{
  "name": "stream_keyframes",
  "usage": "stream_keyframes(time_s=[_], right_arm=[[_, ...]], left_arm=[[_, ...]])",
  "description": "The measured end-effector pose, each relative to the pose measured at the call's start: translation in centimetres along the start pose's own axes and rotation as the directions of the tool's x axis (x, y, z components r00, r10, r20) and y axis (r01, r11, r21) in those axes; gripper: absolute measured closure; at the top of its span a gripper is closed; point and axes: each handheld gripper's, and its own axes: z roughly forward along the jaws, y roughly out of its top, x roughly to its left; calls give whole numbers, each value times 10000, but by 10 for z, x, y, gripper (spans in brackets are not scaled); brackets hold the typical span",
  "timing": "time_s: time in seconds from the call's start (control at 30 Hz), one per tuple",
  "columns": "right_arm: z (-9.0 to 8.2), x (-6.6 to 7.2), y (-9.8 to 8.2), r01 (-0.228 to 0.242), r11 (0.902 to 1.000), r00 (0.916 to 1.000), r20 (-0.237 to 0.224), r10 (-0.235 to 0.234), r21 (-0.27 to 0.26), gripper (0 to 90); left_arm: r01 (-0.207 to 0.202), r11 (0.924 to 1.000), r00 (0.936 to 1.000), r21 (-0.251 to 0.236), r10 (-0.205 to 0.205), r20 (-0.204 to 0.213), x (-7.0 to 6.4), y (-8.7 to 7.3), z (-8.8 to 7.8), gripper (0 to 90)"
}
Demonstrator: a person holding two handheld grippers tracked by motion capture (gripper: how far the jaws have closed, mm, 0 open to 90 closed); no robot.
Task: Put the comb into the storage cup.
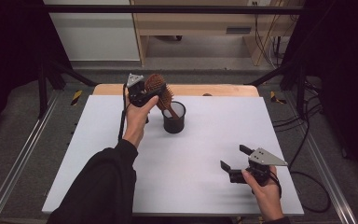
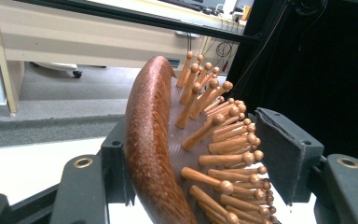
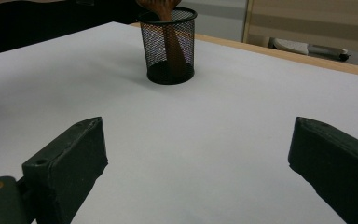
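The left claw (image 1: 145, 95) grips the wooden hairbrush (image 1: 160, 88) by its head, jaws across back and bristles, its handle down in the mesh cup (image 1: 174, 117) on the counter (image 1: 196, 154). It looks light, stiff and smooth-backed. The right claw (image 1: 235, 163) hovers wide open, empty.

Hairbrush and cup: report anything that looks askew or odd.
The wooden hairbrush leans in the black mesh cup, handle down, its head held in the left gripper. The cup stands upright. Nothing spilled or damaged.
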Motion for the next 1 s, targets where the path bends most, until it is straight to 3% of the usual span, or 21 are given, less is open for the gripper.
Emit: stream_keyframes(time_s=[1.0], right_arm=[[0,0,0,10,10000,10000,-21,-10,12,44]], left_arm=[[-91,9998,9998,-199,88,-158,-1,0,0,265]])
